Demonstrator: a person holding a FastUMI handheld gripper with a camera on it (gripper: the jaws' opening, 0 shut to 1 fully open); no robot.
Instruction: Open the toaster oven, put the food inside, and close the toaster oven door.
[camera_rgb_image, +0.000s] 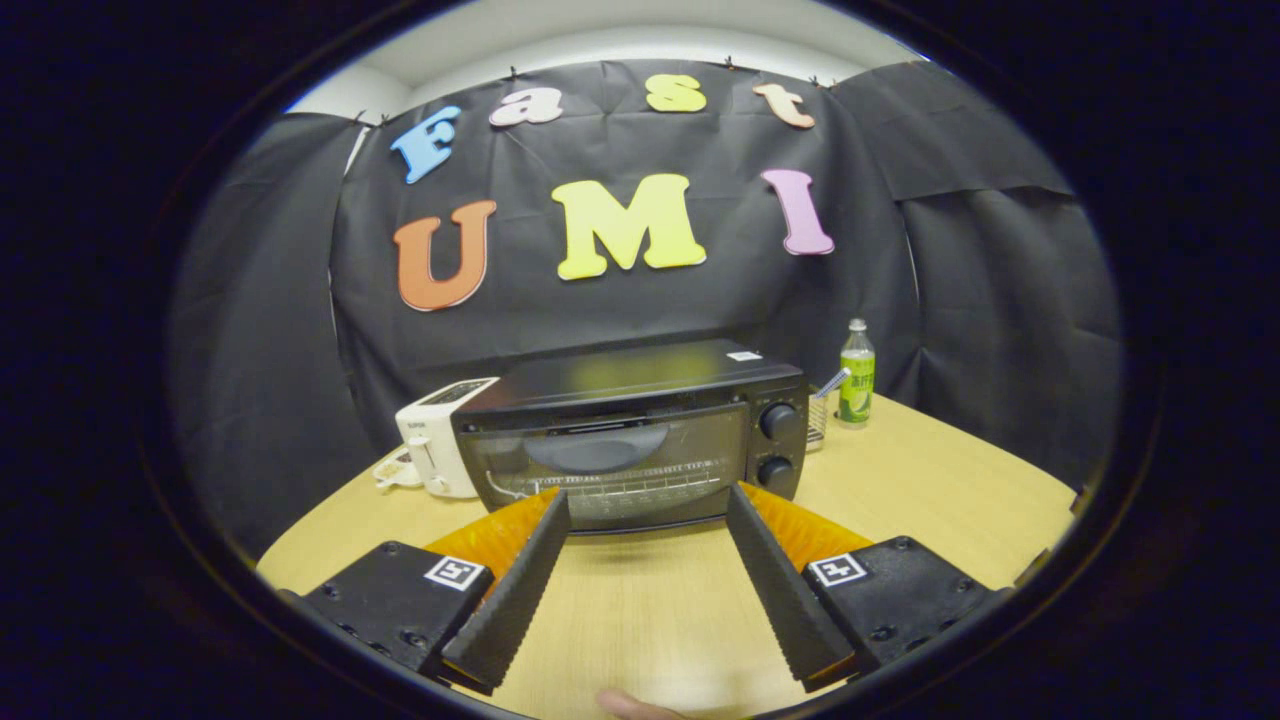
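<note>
Your tongs (648, 500) are spread wide over the bare desk (930, 500), pinching nothing. The toaster oven (635, 440) sits mid-frame just beyond their tips, door closed. A white toaster (440, 440) stands left of it, possibly touching, a green bottle (857, 375) right

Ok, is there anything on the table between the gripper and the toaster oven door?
Nothing visible does. The gripper is open, its fingers spread, and only bare table lies between them and the shut toaster oven just ahead. The white toaster and the green bottle stand off to its sides.
</note>
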